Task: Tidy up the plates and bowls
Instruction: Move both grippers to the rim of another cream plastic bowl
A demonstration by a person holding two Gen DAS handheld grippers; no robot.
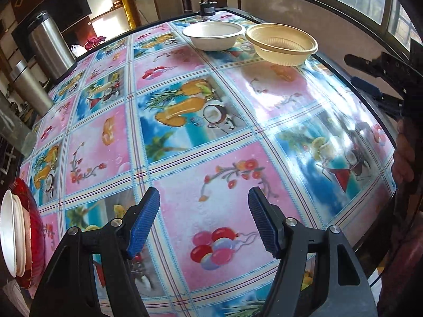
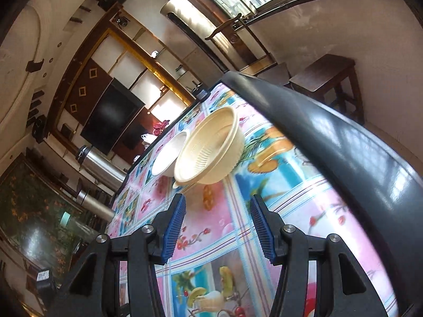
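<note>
Left hand-held gripper (image 1: 203, 222) agape, 2 bowls (image 1: 281, 44) beyond

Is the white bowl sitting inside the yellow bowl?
No, the white bowl stands on the table beside the yellow bowl.

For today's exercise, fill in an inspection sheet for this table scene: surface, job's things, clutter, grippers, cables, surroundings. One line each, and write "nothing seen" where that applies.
Surface: table under a glossy patterned cloth of fruit and flower squares, with glare on its right side.
Job's things: white bowl and cream bowl upright, side by side at the far edge; red plate with white dishes on it at the near left edge.
Clutter: small dark object at the far edge.
Grippers: left gripper open and empty over the cloth; right gripper open and empty, pointing at the bowls.
Cables: nothing seen.
Surroundings: steel flasks at left, shelving, windows, wooden stool.
</note>
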